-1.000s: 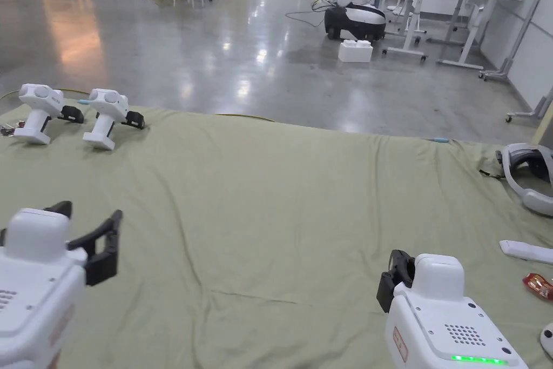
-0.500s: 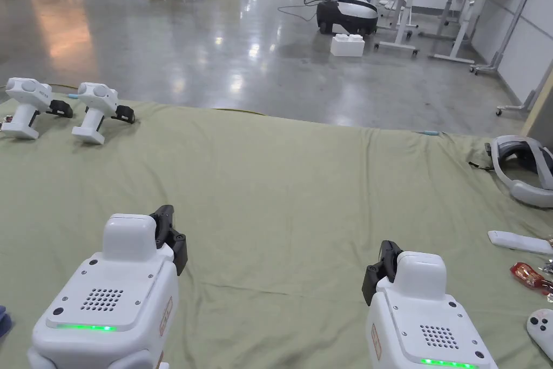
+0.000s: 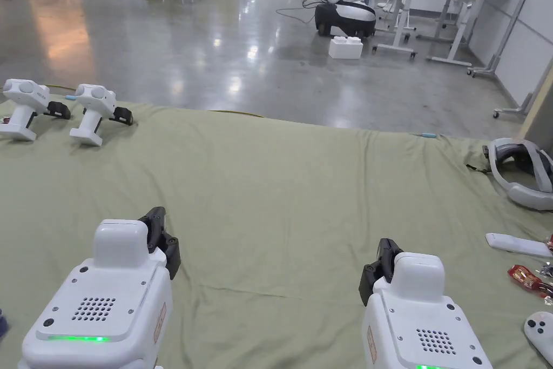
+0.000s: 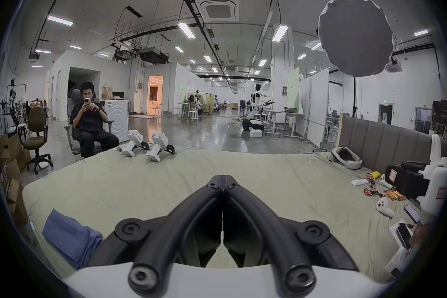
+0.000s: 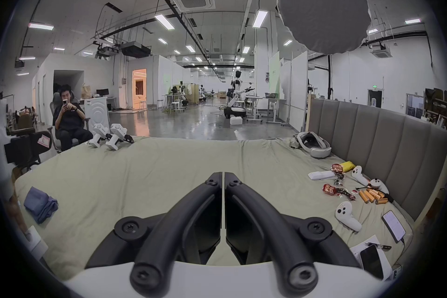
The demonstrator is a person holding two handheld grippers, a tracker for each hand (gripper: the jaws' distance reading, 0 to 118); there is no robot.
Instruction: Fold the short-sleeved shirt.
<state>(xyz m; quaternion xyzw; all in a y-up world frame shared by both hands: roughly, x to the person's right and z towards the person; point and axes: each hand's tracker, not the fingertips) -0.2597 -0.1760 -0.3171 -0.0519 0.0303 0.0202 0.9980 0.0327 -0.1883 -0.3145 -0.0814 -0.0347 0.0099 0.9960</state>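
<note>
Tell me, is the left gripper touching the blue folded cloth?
Apart. In the left gripper view, the left gripper is shut on nothing, and green sheet lies between it and the blue cloth.

On the bed (image 3: 281,170): two spare grippers (image 3: 65,111) at its far left corner, headset (image 3: 521,173) far right, batteries (image 5: 371,196) beside the headboard (image 5: 387,134).

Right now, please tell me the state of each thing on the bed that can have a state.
Left tool: shut, holding nothing, above the green sheet.
Right tool: shut, holding nothing.
Blue garment: folded, lying near the sheet's left edge.
Two spare grippers: lying on the sheet, unused.
Headset: lying on the sheet, not worn.
Phone: screen lit, cable attached.
</note>
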